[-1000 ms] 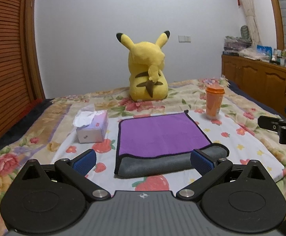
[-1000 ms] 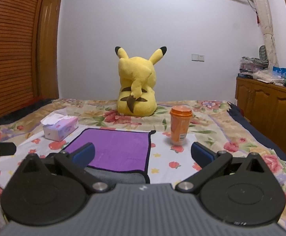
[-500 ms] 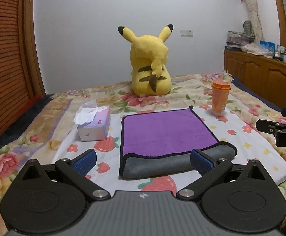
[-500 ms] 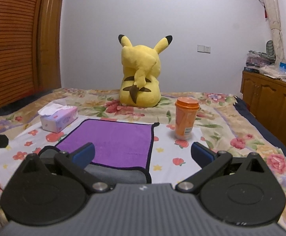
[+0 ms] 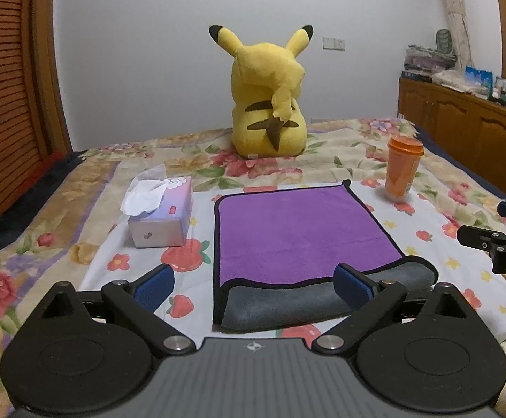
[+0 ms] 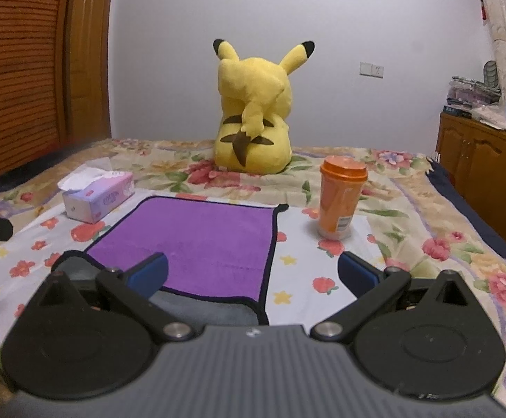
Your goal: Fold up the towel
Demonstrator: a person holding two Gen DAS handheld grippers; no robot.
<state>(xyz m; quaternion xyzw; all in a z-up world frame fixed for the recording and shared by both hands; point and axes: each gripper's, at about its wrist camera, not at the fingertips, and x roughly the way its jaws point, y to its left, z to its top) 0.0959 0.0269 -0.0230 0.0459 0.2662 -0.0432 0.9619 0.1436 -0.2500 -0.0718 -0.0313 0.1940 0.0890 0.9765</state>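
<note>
My towel (image 5: 301, 233) lies flat on the bed (image 5: 89, 188), on the white strawberry-print sheet toward the bed's near edge, purple side up with a grey band of its underside rolled over along the near hem. Both my jaws stand wide open and hold nothing: the left gripper (image 5: 253, 287) hovers over the near hem, the right gripper (image 6: 253, 275) over the towel's near right corner.

I judge the towel soft, light and limp, a plush microfibre that will sag and drape once lifted, with no stiffness to keep an edge straight. It should not slip much in blue padded jaws, but the mattress gives under it, so I would pinch the black-bound edge at the two near corners, taking both layers where the grey fold doubles over, and carry them evenly toward the far hem.

The left view shows the whole grey fold along the near hem and my right gripper's fingertips (image 5: 476, 238) out past the towel's right side. The right view hides most of that fold behind my own body, but shows the gap between the towel's right edge and the orange cup (image 6: 342, 202), which stands well clear. The tissue box (image 5: 162, 216) sits just beside the towel's left edge, and the yellow plush toy (image 5: 267, 101) sits beyond the far hem.
</note>
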